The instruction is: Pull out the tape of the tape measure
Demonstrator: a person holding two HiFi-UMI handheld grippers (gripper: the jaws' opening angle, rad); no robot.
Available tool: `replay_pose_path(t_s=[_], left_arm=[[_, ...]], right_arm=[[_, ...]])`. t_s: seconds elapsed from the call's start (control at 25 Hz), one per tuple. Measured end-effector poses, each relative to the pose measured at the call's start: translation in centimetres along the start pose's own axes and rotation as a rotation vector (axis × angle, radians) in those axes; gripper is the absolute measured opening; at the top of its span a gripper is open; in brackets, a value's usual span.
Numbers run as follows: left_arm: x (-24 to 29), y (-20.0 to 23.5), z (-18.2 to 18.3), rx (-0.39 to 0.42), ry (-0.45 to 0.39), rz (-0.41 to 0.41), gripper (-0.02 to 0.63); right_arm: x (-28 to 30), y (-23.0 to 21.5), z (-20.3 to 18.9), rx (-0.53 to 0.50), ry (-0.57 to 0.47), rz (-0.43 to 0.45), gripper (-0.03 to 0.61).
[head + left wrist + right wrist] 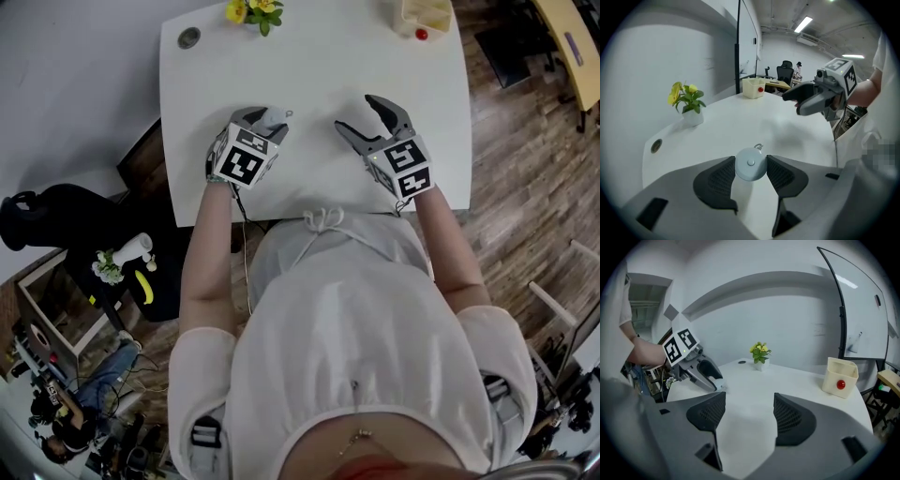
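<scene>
- Tape measure [750,165]: smooth pale plastic case, slight sheen; small metal loop [758,146] at its top.
- Left gripper [750,158] pads [723,177]: dark, matt, finely ribbed.
- Table [309,112]: smooth, matt white top.
- Floor [525,141]: wood planks.

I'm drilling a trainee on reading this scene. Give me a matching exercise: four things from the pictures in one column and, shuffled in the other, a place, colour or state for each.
Column 1
1. tape measure
2. potted plant
3. cream box
4. right hand-held gripper

Column 2
a. jaws apart, nothing between them
b. yellow blooms
c. clamped between the jaws of the left hand-held gripper
d. red ball at its front

Pairs: 1-c, 2-b, 3-d, 4-a
</scene>
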State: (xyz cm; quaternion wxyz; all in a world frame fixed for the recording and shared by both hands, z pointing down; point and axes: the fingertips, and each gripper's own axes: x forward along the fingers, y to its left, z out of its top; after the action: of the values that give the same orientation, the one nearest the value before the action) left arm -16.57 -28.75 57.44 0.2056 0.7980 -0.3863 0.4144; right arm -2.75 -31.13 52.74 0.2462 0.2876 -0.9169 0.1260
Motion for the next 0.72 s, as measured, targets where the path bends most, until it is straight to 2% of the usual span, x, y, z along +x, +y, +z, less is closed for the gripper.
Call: replay_pose_path(t_s=[0.2, 0.36, 0.52, 0.72], left_arm=[[-1.0, -3.6, 3.7, 0.1, 0.027, -0.105, 0.227], [-0.9, -6.5, 5.2, 0.178, 0.045, -0.172, 0.227], [-0.6, -8.2, 5.4, 0.21, 0.056, -0.217, 0.227], [-0.2, -9.9, 5.5, 0.231, 0.07, -0.26, 0.227]], right_arm=[[1.0, 2.0, -0.4, -0.135, 0.086, 0.112, 0.292], [0.8, 3.8, -1.2, -0.229, 0.153, 0.202, 0.215], [0.5, 4.7, -2.5, -0.274, 0.223, 0.247, 0.167], [0.3, 5.6, -3.4, -0.347, 0.273, 0.278, 0.072]])
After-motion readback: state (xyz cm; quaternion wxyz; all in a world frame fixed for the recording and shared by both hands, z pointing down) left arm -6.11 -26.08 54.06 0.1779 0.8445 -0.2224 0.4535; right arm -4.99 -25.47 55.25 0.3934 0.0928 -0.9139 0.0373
